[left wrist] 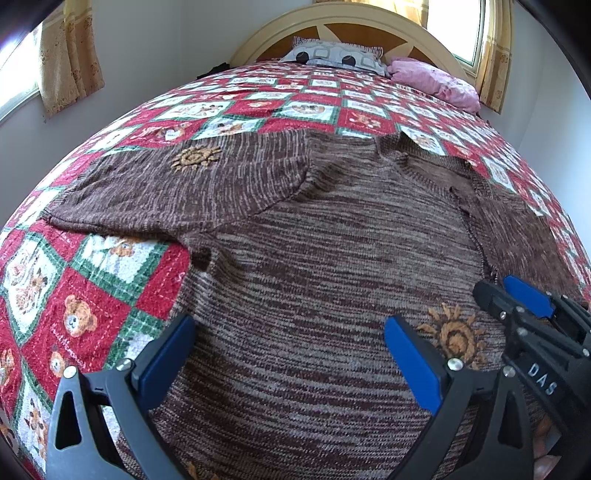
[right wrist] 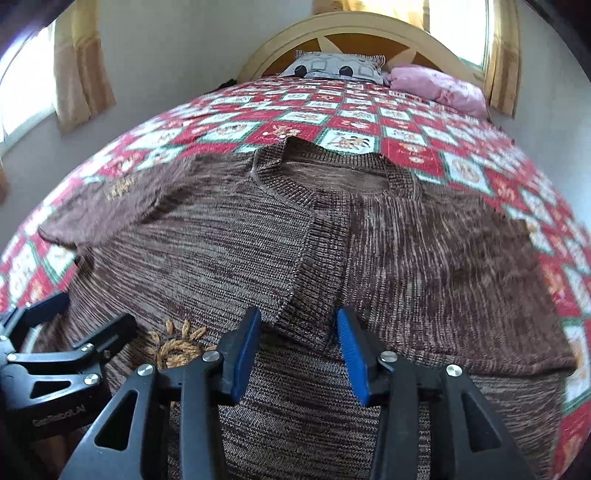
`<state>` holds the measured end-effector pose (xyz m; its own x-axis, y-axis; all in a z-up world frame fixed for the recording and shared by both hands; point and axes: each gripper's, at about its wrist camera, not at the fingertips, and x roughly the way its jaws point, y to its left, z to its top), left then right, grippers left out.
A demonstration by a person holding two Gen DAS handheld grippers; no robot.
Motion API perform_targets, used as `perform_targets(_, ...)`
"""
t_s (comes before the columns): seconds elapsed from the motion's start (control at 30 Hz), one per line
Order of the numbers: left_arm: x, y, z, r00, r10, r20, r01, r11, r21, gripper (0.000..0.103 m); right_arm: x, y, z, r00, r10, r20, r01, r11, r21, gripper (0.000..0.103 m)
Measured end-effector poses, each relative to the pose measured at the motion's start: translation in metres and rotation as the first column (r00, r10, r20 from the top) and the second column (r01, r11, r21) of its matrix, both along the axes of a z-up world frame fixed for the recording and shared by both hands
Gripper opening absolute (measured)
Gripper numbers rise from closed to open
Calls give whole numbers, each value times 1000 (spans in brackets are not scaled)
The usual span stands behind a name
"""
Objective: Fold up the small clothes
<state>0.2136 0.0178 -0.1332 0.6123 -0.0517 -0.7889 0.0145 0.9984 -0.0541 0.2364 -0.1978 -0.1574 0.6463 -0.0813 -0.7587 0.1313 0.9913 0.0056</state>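
A brown marled knit sweater [left wrist: 314, 266] lies flat on the bed, collar toward the headboard. Its left sleeve [left wrist: 177, 184] stretches out to the left with an orange sun motif. Its right sleeve [right wrist: 317, 273] is folded across the body, with the ribbed cuff lying between my right gripper's blue pads. My right gripper [right wrist: 299, 350] is partly open around that cuff; it also shows in the left wrist view [left wrist: 517, 299]. My left gripper [left wrist: 288, 354] is wide open and empty, low over the sweater's lower body; it also shows in the right wrist view [right wrist: 55, 347].
The bed carries a red, green and white teddy-bear quilt [left wrist: 85, 295]. A grey patterned pillow [left wrist: 332, 55] and a pink pillow [left wrist: 432, 81] lie by the wooden headboard [left wrist: 351, 22]. Curtained windows flank the bed.
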Motion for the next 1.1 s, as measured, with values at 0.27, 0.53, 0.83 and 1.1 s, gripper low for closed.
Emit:
perform_targets(0.27, -16, 47, 21, 997, 67, 40, -65, 997, -42, 103, 1, 4, 0, 1000, 7, -2, -7, 1000, -3, 46)
perform_targets(0.53, 18, 190, 34, 894, 445, 54, -429, 883, -190, 103, 0, 3, 1, 1000, 8, 0, -8, 1000, 3, 46)
perform_targets(0.83, 54, 235, 9, 849, 529, 4, -501, 806, -317, 92, 0, 5, 0, 1000, 9, -3, -9, 1000, -7, 46)
perform_targets(1.1, 64, 252, 2, 837, 548, 4, -487, 747, -452, 73, 0, 4, 0, 1000, 9, -4, -10, 1000, -11, 46)
